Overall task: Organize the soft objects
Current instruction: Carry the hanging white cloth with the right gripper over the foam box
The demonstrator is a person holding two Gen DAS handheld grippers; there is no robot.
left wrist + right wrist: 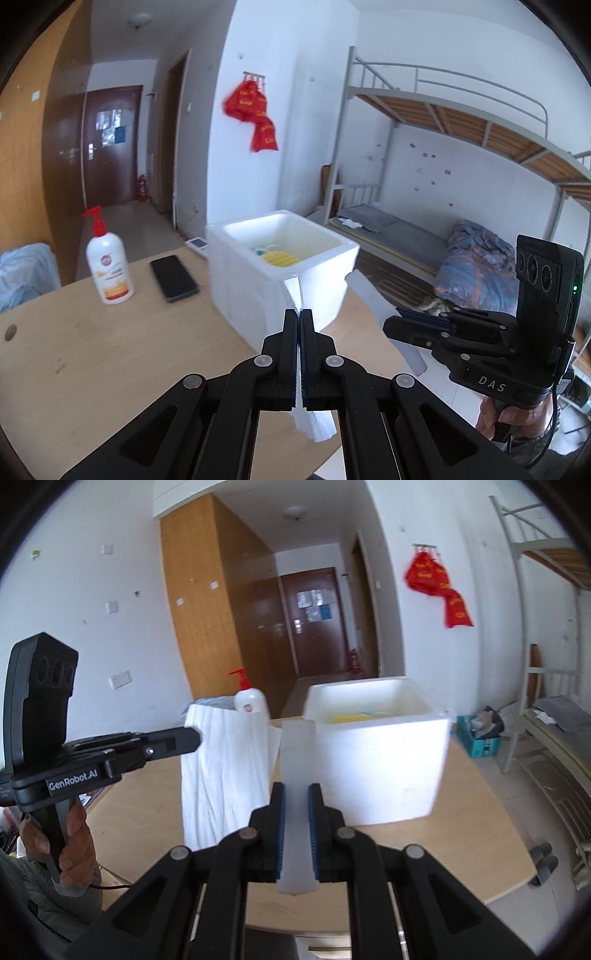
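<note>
Left tool (299,314): matte black linkage arms, round silver pivot pins, blue ribbed pads. White "GenRobot.AI" lettering on its side. Right tool (298,788): same build, "DAS" on its body, green indicator light, black cable trailing beneath. Grey sleeve (22,882) behind the left tool's handle.

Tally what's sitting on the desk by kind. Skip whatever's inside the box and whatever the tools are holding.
Bottle: 1
Phone: 1
Foam box: 1
Remote: 1
Total: 4
</note>
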